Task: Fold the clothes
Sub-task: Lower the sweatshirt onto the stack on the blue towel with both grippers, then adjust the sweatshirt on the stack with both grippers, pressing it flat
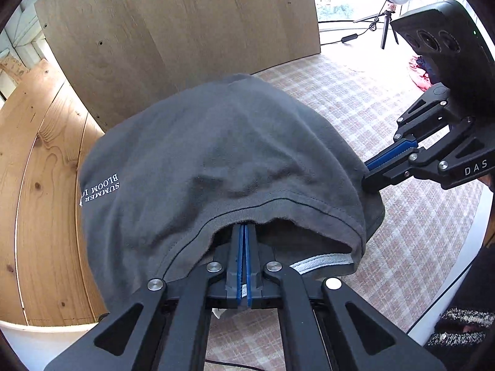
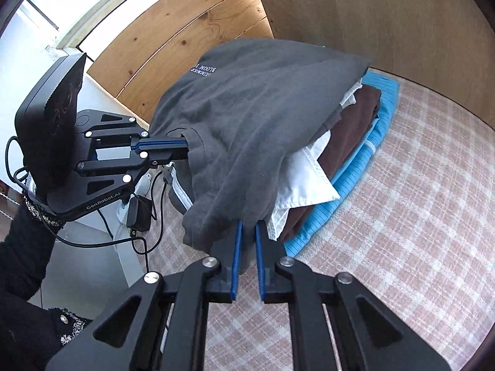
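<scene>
- grey t-shirt [image 1: 216,154], folded into a thick bundle, held up between two grippers above a pile of folded clothes; white lettering "summer bloom" [image 1: 100,192] reads upside down on its left part.
- left gripper [image 1: 244,232]: blue-padded fingers pressed together, tips hidden under the stitched hem of the t-shirt; clamped on the cloth at its near edge.
- right gripper [image 2: 247,232]: fingers stand a narrow way apart lower down, tips buried in the hanging grey fold; from the left wrist view the same gripper [image 1: 371,174] bites into the t-shirt's right edge with fingers close together. reads as clamped on the t-shirt.
- from the right wrist view the left gripper [image 2: 182,148] comes in level from the left, pinching the hem side.
- pile under the t-shirt, top to bottom: white garment [image 2: 306,179], dark brown garment [image 2: 355,130], blue garment [image 2: 365,167] with fine stripes. grey bundle rests partly over the top of this pile.
- pile lies on a pink-and-cream plaid cloth [image 2: 402,216] covering the surface.
- plywood panel [image 1: 173,31] stands behind; knotty pine boards [image 1: 40,185] to its left.
- ring light on a small tripod [image 1: 391,3] at far right, by a bright window.
- black sleeve with a tweed cuff [image 2: 27,241] behind the left gripper; black cables [image 2: 139,232] trail below it.
</scene>
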`<state>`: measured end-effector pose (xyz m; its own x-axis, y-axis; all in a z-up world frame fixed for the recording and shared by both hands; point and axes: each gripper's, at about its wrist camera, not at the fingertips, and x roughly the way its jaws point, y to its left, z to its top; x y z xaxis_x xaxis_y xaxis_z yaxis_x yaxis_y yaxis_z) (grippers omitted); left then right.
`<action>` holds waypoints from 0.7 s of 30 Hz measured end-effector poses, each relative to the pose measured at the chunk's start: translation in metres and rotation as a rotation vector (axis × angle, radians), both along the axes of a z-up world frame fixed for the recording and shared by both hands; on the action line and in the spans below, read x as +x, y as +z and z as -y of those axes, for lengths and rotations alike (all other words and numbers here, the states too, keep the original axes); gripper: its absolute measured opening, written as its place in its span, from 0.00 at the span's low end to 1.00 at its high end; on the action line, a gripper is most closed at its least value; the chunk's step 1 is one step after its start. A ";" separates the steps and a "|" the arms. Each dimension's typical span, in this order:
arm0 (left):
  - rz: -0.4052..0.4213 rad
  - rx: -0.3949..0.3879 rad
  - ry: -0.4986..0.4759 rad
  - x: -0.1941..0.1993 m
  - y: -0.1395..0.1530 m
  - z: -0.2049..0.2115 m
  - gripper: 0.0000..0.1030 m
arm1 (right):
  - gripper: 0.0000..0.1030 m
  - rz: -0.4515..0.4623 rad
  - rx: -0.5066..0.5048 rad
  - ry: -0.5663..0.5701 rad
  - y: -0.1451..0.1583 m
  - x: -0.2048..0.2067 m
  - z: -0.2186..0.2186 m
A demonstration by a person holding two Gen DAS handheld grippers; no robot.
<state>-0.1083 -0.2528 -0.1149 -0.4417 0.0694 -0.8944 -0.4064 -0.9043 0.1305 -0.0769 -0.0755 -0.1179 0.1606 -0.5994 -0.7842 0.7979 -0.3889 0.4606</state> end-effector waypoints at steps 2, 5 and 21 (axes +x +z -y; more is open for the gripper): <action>-0.007 -0.003 -0.016 0.003 -0.001 0.000 0.01 | 0.09 0.005 0.004 -0.007 -0.001 -0.002 0.000; 0.022 -0.025 -0.038 0.007 -0.008 -0.005 0.05 | 0.10 0.032 0.014 -0.005 -0.004 -0.003 0.002; -0.025 -0.089 -0.145 0.007 -0.005 -0.018 0.16 | 0.11 0.065 0.046 0.003 -0.012 0.000 0.006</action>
